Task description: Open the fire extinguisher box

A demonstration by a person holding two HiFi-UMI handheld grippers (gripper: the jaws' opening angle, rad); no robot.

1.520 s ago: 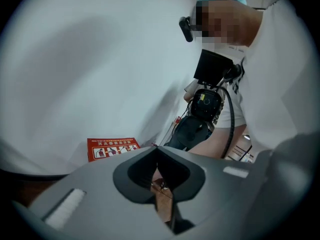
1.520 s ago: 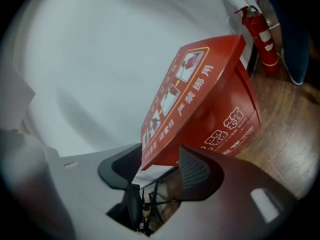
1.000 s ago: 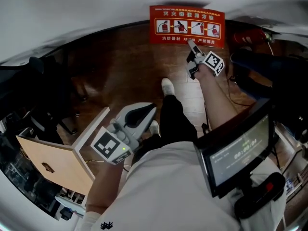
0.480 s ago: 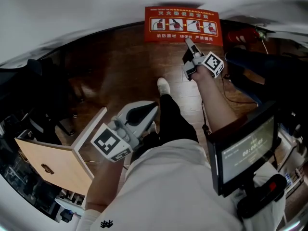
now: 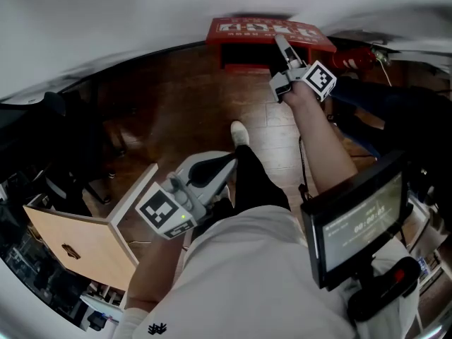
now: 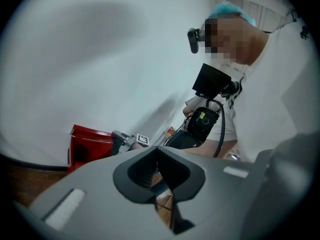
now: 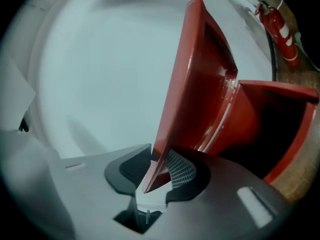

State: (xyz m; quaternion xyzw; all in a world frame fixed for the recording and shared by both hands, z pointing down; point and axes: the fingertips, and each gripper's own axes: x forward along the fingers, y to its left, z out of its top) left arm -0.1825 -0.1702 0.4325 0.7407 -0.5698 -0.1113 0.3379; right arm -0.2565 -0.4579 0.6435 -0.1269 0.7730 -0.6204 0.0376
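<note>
The red fire extinguisher box [image 5: 244, 51] stands on the wood floor against the white wall. Its lid [image 5: 268, 28] is raised and seen nearly edge-on in the head view. My right gripper [image 5: 282, 48] is shut on the lid's front edge. In the right gripper view the red lid [image 7: 195, 84] runs up from between the pads of that gripper [image 7: 155, 176], and the box's dark inside [image 7: 270, 129] gapes to the right. My left gripper [image 5: 212, 168] hangs by the person's waist, shut and empty. The left gripper view looks past its jaws [image 6: 157, 176] at the box [image 6: 90, 144] in the distance.
A red fire extinguisher [image 5: 353, 56] lies on the floor right of the box, also in the right gripper view [image 7: 280, 21]. A pale wooden panel [image 5: 78, 239] stands at the lower left. A screen [image 5: 353, 221] hangs at the person's chest. Dark chairs [image 5: 70, 168] crowd the left side.
My right gripper has closed on the lid's edge and lifted it. The lid's printed face, shown flat before, now tips up towards the wall. The left gripper has barely moved.
</note>
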